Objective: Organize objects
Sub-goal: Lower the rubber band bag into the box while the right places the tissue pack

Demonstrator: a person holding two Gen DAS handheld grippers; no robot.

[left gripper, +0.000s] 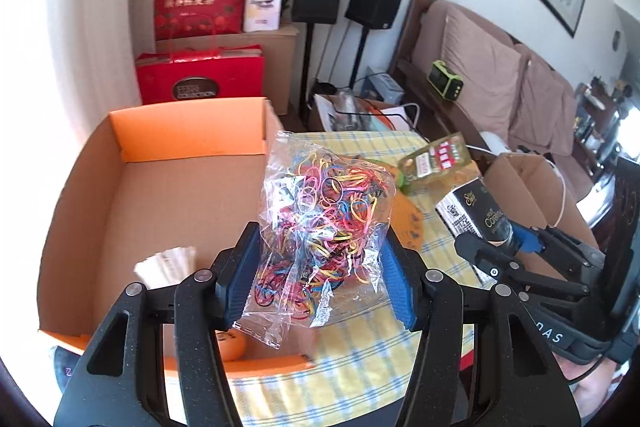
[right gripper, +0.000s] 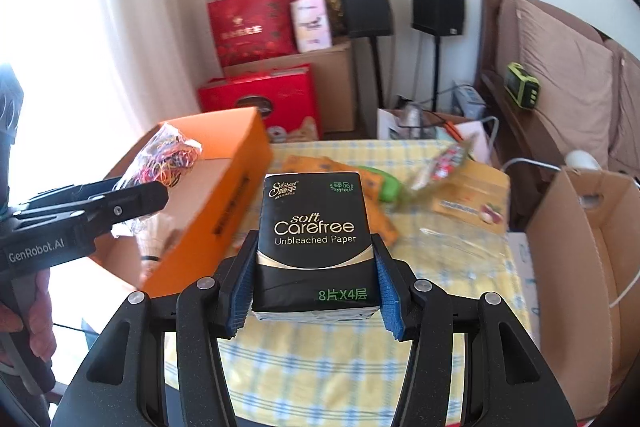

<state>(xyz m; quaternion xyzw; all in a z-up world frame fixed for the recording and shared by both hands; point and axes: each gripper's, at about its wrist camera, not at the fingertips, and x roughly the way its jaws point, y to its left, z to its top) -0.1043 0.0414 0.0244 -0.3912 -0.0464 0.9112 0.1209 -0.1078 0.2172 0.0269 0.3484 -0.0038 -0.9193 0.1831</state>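
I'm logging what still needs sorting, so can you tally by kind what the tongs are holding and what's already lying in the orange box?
Bag of rubber bands, in the left tongs: 1
Black tissue pack, in the right tongs: 1
White paper bundle, in the orange box: 1
Orange ball, in the box: 1
Total: 4

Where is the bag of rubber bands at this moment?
The bag of rubber bands is held between the left gripper's fingers, above the orange box's right edge; in the right wrist view it appears at far left.
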